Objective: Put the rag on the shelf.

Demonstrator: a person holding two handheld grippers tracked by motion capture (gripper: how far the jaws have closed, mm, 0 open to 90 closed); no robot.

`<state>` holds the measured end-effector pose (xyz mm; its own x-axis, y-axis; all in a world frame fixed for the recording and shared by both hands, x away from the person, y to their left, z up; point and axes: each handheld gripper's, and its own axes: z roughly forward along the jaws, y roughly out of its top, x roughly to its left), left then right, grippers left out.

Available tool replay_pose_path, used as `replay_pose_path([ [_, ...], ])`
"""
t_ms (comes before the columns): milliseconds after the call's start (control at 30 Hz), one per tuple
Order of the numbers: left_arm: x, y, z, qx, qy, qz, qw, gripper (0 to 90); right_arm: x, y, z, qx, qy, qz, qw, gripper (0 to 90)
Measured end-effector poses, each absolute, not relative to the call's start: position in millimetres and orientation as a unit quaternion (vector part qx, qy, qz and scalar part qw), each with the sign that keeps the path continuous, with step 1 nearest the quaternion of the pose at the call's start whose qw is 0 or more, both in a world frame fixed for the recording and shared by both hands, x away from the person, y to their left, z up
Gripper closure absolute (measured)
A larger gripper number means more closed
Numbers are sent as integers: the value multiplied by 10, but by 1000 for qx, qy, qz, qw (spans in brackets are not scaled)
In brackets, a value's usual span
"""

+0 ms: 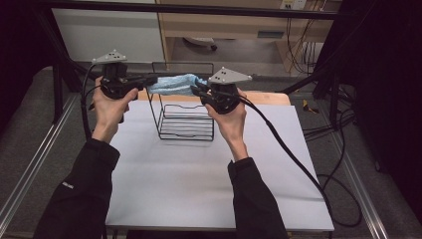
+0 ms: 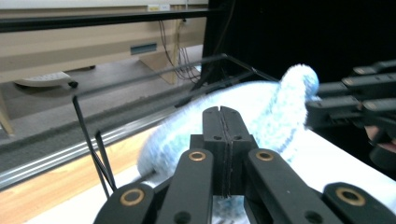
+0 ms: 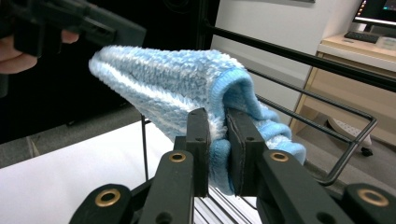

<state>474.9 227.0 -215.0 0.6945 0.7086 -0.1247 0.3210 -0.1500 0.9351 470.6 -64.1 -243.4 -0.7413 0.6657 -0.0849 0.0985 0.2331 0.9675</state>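
I see a fluffy light-blue sock (image 1: 175, 83) with white stripes, stretched level in the air; it hangs above the wire rack (image 1: 185, 122).

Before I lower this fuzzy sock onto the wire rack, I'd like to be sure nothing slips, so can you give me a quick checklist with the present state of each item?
1. Right gripper fingers clamped on the cuff of the fluffy light-blue sock: ok.
2. Left gripper fingers shut on the sock's other end: ok; fabric shows around and beneath the closed tips.
3. Sock held off the white table, spanning both grippers: ok.
4. Sock above the black wire rack: ok in the high view.
5. Sock free of the rack's top bar: cannot tell.
6. Rack upright: ok.
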Motion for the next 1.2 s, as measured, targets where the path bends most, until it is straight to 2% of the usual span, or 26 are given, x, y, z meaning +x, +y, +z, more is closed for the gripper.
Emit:
replay_pose_path([
  [300, 4668, 2242, -2294, 751, 340, 196, 531, 899, 4691, -626, -2449, 257, 745, 557, 261, 699],
  [633, 4659, 2234, -2374, 753, 341, 201, 527, 900, 4603, -694, -2351, 258, 739, 562, 268, 443],
  [767, 4646, 2227, -2418, 757, 338, 209, 519, 900, 4558, -709, -2272, 258, 727, 579, 264, 427],
  [900, 4639, 2226, -2454, 757, 335, 216, 518, 900, 4540, -657, -2189, 252, 725, 593, 245, 500],
  [1067, 4630, 2235, -2473, 757, 333, 222, 517, 900, 4569, -555, -2174, 251, 741, 591, 195, 763],
  [1200, 4623, 2240, -2485, 756, 332, 226, 517, 900, 4589, -503, -2281, 251, 768, 561, 180, 874],
])
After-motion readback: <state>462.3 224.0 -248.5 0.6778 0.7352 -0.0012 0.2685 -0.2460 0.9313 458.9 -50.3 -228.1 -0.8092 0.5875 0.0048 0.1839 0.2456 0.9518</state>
